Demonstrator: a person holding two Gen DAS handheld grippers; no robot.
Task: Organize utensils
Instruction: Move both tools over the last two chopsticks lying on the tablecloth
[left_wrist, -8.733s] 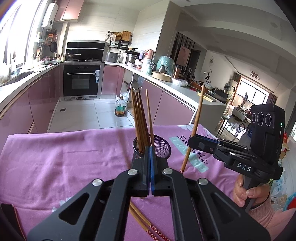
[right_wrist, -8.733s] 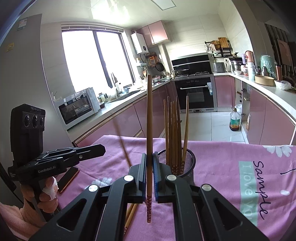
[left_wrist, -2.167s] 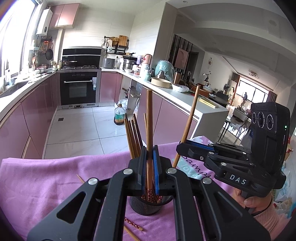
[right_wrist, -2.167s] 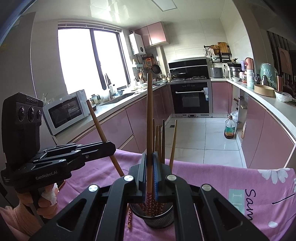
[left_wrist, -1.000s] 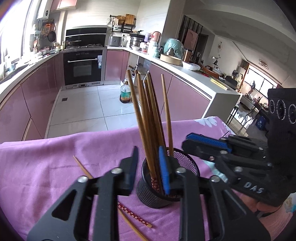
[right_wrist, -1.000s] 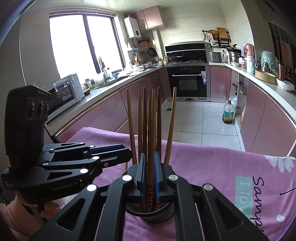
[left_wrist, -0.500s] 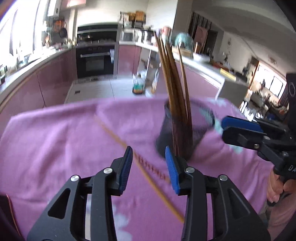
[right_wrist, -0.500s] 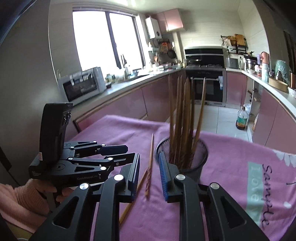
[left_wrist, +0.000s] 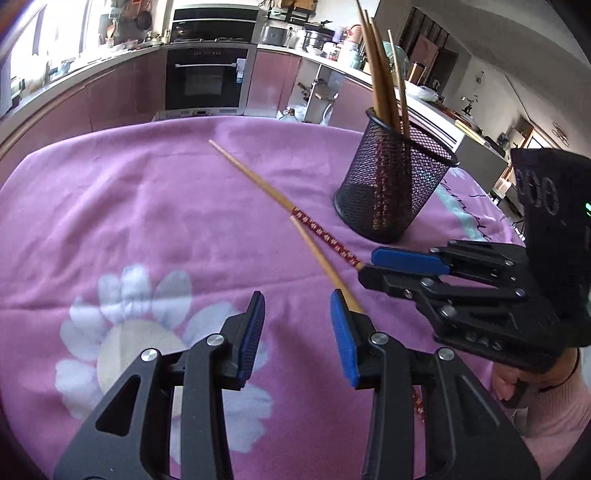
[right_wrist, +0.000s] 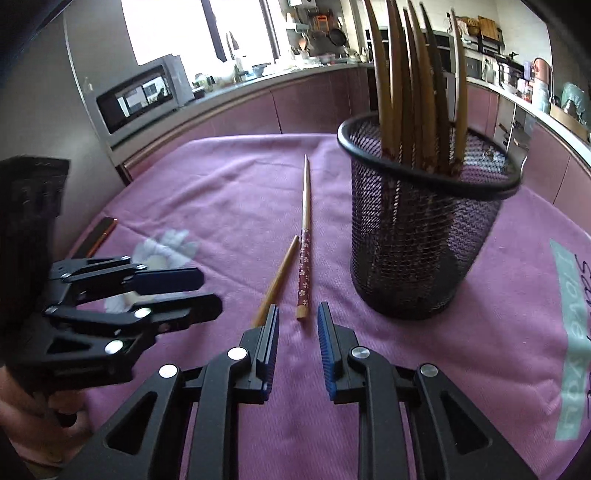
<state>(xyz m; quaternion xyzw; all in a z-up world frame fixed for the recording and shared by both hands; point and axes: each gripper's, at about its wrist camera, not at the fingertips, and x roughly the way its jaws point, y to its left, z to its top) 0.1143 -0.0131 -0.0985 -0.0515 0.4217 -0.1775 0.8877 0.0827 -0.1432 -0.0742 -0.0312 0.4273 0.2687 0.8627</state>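
A black mesh holder (left_wrist: 395, 184) (right_wrist: 424, 229) stands on the purple cloth with several wooden chopsticks (right_wrist: 410, 85) upright in it. Two loose chopsticks lie on the cloth to its left: one with a red patterned end (left_wrist: 291, 210) (right_wrist: 304, 240) and a plain one (left_wrist: 325, 266) (right_wrist: 277, 280). My left gripper (left_wrist: 297, 321) is open and empty, low over the cloth, with the plain chopstick passing under its right finger. My right gripper (right_wrist: 297, 328) is open and empty, just short of the near ends of both chopsticks. Each gripper shows in the other's view (left_wrist: 461, 280) (right_wrist: 140, 295).
The purple cloth (left_wrist: 147, 221) with a white flower print covers the table. A dark phone-like object (right_wrist: 96, 236) lies at the cloth's left edge. Kitchen counters, an oven (left_wrist: 207, 77) and a microwave (right_wrist: 140, 96) stand behind the table.
Both grippers let go of their chopsticks into the holder, opened, pulled back and dropped low toward the two loose chopsticks on the cloth.
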